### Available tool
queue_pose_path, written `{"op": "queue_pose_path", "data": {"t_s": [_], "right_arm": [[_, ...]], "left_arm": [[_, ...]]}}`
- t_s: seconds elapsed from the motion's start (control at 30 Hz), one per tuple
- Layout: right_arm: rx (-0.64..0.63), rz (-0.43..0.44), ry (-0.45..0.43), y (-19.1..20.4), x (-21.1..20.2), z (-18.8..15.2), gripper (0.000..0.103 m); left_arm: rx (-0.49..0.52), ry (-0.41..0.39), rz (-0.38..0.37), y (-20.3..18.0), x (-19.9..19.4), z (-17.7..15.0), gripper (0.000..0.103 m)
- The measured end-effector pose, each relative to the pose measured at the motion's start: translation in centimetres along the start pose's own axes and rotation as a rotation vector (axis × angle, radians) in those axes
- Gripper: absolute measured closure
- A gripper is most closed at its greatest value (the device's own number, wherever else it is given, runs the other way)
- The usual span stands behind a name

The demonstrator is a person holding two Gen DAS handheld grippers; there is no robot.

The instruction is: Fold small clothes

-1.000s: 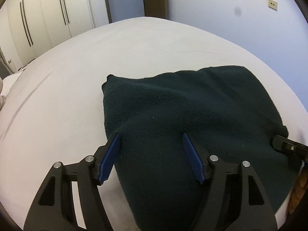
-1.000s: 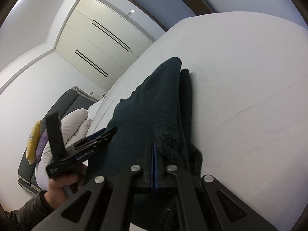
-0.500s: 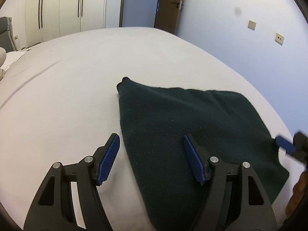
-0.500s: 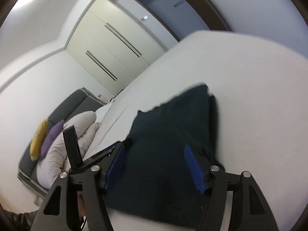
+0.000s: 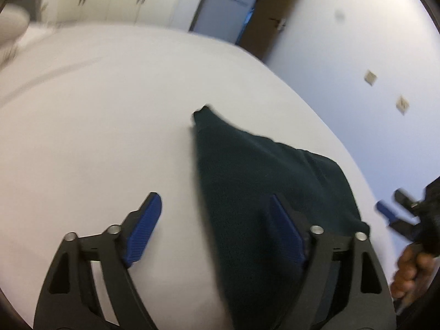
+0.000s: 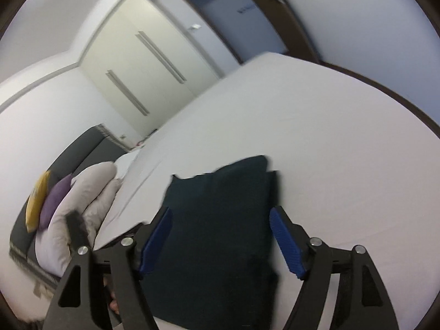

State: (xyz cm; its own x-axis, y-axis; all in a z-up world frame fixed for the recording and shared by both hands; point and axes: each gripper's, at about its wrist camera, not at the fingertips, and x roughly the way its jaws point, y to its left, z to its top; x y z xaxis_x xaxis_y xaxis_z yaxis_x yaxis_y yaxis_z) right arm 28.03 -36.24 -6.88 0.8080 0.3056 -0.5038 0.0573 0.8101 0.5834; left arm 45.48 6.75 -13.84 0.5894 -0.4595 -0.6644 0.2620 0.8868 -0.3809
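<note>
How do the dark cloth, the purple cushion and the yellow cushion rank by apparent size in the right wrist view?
1. dark cloth, by far the largest
2-3. purple cushion and yellow cushion: both look alike, partly hidden, so unranked.

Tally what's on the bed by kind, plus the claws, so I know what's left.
Dark green folded cloth: 1
Cushions, yellow and purple: 2
Pale duvet bundle: 1
Claws, left claw and right claw, both open: 2
Total: 6
</note>
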Motion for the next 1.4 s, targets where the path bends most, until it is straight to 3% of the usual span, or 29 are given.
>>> {"op": "queue_pose_path", "data": {"t_s": [0.17,0.23,0.33,0.4,0.5,0.57,0.6,0.8,0.93,1.1,1.2,1.4], "right_arm": [[0.158,0.017,0.269,-4.0,5.2,-0.7,0.026],[0.164,0.027,0.289,-4.3,6.3,-1.1,0.026],[0.215,0.063,0.297,-4.5,7.4,-0.5,0.026],[0.227,0.072,0.327,-4.5,8.4,-0.1,0.033],[0.250,0.078,0.382,-4.7,10.3,0.0,0.055],[0.267,0.086,0.395,-4.7,11.1,0.1,0.067],[0.265,0.087,0.394,-4.6,11.2,0.0,0.068],[0.203,0.017,0.356,-2.4,10.1,-0.4,0.077],[0.132,-0.005,0.320,1.5,7.9,-0.5,0.078],[0.043,0.047,0.315,8.0,4.4,-2.8,0.078],[0.020,0.109,0.310,12.0,2.0,-5.2,0.078],[-0.057,0.176,0.335,19.1,-0.1,-11.9,0.078]], "left_arm": [[-0.099,0.123,-0.106,1.2,0.7,-0.8,0.021],[-0.102,0.208,-0.140,0.8,1.9,-1.3,0.016],[-0.104,0.250,-0.166,0.3,3.4,-1.7,0.010],[-0.127,0.256,-0.177,0.4,4.3,-1.7,0.010],[-0.152,0.273,-0.187,0.5,5.6,-1.3,0.010],[-0.125,0.292,-0.178,-0.2,6.1,-0.9,0.020],[-0.108,0.306,-0.193,-0.7,6.3,-0.9,0.040],[-0.060,0.303,-0.207,-1.7,5.5,-0.8,0.062],[-0.078,0.279,-0.230,-1.2,2.2,-0.8,0.064],[-0.088,0.216,-0.244,1.2,-5.9,-1.6,0.064],[-0.046,0.167,-0.224,2.5,-12.0,-3.0,0.064],[-0.026,0.116,-0.135,5.9,-20.0,-6.9,0.064]]}}
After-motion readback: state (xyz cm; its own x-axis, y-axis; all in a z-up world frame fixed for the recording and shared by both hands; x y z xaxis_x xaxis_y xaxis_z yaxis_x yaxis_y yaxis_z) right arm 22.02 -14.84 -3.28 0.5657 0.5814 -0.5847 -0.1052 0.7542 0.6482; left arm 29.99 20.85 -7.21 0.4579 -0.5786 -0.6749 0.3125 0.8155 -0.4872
